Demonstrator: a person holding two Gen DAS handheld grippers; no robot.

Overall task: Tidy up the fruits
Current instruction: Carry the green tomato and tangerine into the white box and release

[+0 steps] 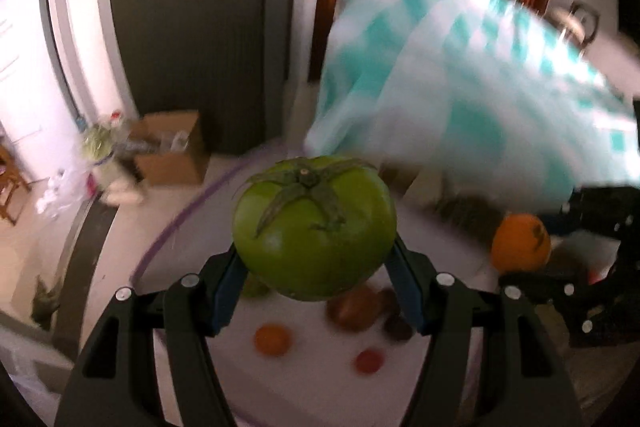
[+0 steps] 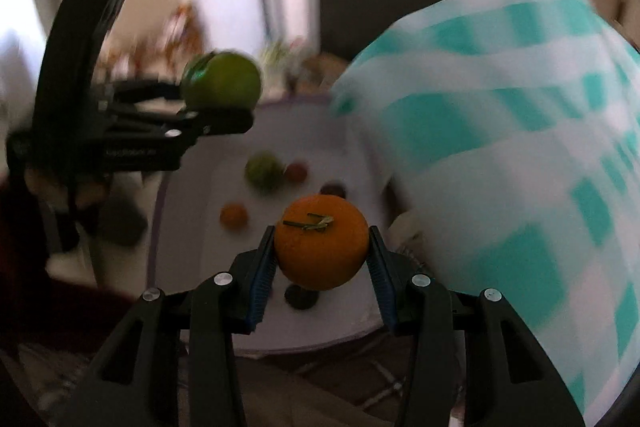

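My left gripper (image 1: pixel 316 267) is clamping a green tomato (image 1: pixel 314 227) between its blue pads (image 1: pixel 224 291), holding it lifted above the bench (image 1: pixel 192 251) with the calyx facing my camera. My right gripper (image 2: pixel 322 259) is gripping an orange (image 2: pixel 321 241) the same way, its short stem turned up toward the lens, also raised off the white surface.

From the right wrist I am seeing the left gripper (image 2: pixel 224 107) out to the left and farther off, carrying the tomato (image 2: pixel 221 83); from the left wrist the orange (image 1: pixel 520 241) is showing at the right, held in the right gripper (image 1: pixel 560 267), whose black frame is partly cut off by the edge of the view.

Below the left gripper, loose fruit is lying on the bench: a small orange fruit (image 1: pixel 272 339), a small red one (image 1: pixel 369 361), a brownish-red one (image 1: pixel 352 309) and a dark one (image 1: pixel 398 327) just beside it. The right wrist view is also showing a greenish round fruit (image 2: pixel 264 171) lying there. They are too blurred for me to name more closely.

A white and teal checked cloth (image 1: pixel 472 75) is filling the right side of both views, smeared by motion blur. Beyond the bench edge, on the floor, a cardboard box (image 1: pixel 172 147) is standing near a dark door (image 1: pixel 188 19).
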